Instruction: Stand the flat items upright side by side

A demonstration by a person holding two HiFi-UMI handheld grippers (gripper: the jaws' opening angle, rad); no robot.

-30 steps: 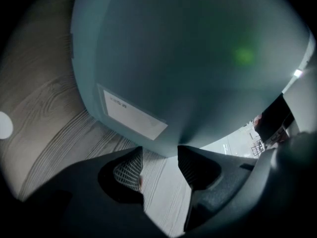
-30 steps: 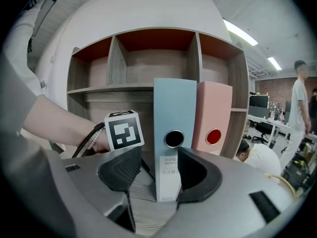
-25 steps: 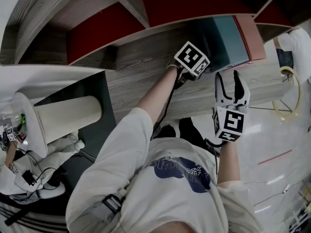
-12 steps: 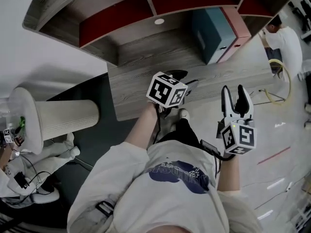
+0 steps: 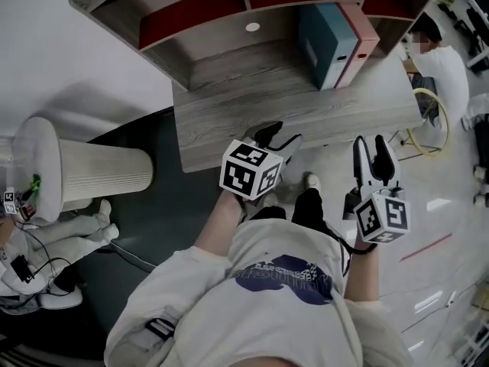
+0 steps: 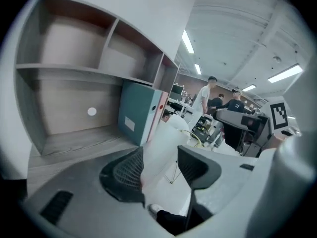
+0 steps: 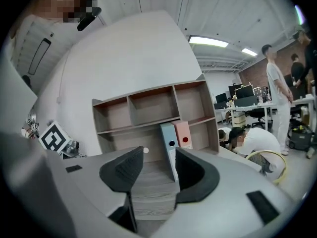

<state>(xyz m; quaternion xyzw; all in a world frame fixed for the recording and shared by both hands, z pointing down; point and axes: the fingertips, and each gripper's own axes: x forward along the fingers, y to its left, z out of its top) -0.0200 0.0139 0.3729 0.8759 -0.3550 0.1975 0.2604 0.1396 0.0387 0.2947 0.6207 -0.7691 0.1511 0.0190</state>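
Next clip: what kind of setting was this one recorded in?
Most likely an open-plan office or lab. A wooden desk carries a shelf unit with a teal binder and a pink binder standing upright, and desks with monitors sit under ceiling strip lights behind.

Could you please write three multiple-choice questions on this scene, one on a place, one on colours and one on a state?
1. Where do the two binders stand?
A. On the desk, under the shelves
B. On the floor
C. On the top shelf

2. What colours are they?
A. Black and white
B. Teal and pink
C. Both red

3. How do the left gripper jaws stand?
A. Shut on a binder
B. Shut together, empty
C. Apart, with nothing gripped

Answers:
1 A: both stand upright, side by side, on the desk surface below the shelves.
2 B: the head view and the right gripper view both show one teal and one pink.
3 C: the left gripper view shows a clear gap between the pads, with the binders far off.
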